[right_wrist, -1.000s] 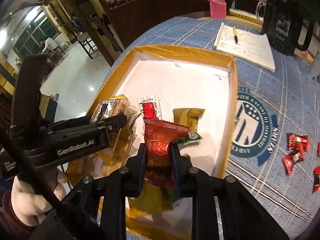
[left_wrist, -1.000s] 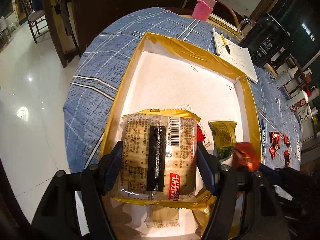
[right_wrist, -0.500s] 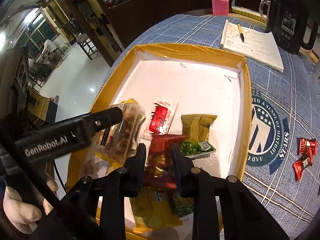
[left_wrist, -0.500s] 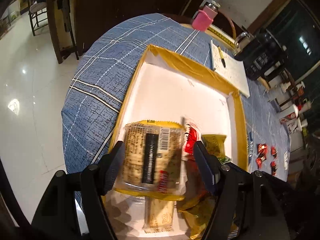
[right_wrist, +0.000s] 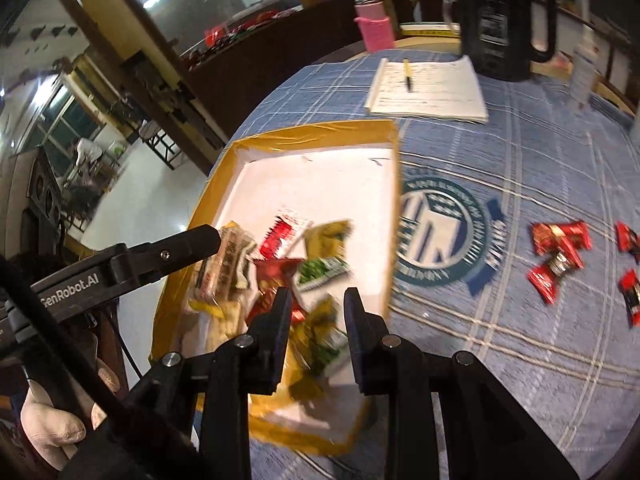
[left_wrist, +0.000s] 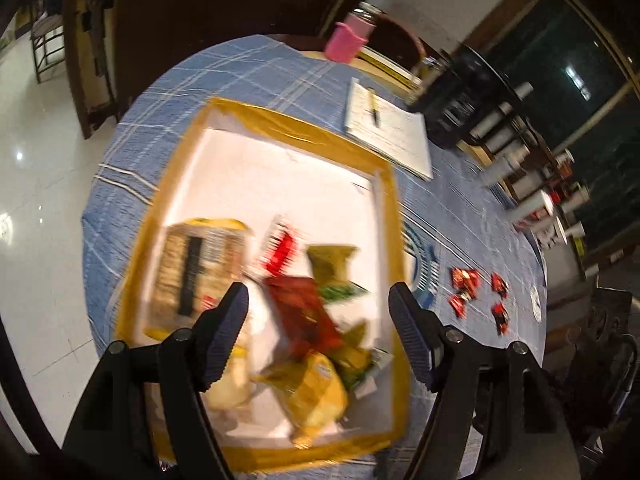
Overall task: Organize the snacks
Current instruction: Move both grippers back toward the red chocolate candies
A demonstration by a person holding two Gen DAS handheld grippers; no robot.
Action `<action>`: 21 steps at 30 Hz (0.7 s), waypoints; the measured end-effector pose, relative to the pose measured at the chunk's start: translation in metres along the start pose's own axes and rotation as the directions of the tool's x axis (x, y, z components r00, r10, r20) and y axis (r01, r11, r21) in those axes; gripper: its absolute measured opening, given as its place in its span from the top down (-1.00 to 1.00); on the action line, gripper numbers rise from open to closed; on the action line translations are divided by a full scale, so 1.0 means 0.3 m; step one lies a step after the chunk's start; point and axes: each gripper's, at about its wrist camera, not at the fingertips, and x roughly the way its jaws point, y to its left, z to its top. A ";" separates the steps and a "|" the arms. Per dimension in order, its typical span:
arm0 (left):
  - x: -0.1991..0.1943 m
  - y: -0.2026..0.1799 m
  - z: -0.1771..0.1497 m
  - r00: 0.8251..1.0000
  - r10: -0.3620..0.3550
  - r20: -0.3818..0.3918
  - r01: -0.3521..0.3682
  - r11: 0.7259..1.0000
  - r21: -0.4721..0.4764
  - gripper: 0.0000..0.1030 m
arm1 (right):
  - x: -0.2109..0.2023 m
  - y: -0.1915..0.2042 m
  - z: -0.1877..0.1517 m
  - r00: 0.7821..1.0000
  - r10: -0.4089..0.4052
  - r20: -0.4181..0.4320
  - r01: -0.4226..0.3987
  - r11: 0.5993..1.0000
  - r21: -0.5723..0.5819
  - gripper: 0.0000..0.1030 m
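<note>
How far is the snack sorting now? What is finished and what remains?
Partly done. Several packets, among them the cracker pack and a dark red packet, lie inside the white tray. Nothing is in hand: the left gripper and the right gripper are both open above the tray. Left to do: the small red candies lie on the blue tablecloth, outside the tray.

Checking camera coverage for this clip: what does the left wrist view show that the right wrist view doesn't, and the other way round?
Only the left wrist view: the row of white containers at the table's far right edge.

Only the right wrist view: the left gripper seen from the side, with the gloved hand holding it.

Both: the yellow-taped box of snacks, the cracker pack, the loose red candies, the notepad and the pink bottle.
</note>
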 end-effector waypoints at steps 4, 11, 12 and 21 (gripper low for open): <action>-0.021 -0.119 -0.057 1.000 -0.005 0.000 0.005 0.999 0.046 -0.42 | -0.078 -0.088 -0.063 1.000 -0.013 0.016 0.012 0.999 0.041 0.49; -0.024 -0.361 -0.179 1.000 -0.011 -0.023 0.014 0.990 0.139 -0.43 | -0.244 -0.294 -0.162 0.997 -0.051 0.057 0.042 0.988 0.148 0.48; -0.022 -0.389 -0.193 1.000 -0.013 -0.026 0.017 0.988 0.151 -0.43 | -0.269 -0.326 -0.176 0.996 -0.055 0.066 0.044 0.985 0.165 0.47; -0.031 -0.618 -0.319 0.998 -0.037 -0.044 0.046 0.973 0.227 -0.46 | -0.430 -0.503 -0.257 0.990 -0.078 0.114 0.052 0.974 0.219 0.40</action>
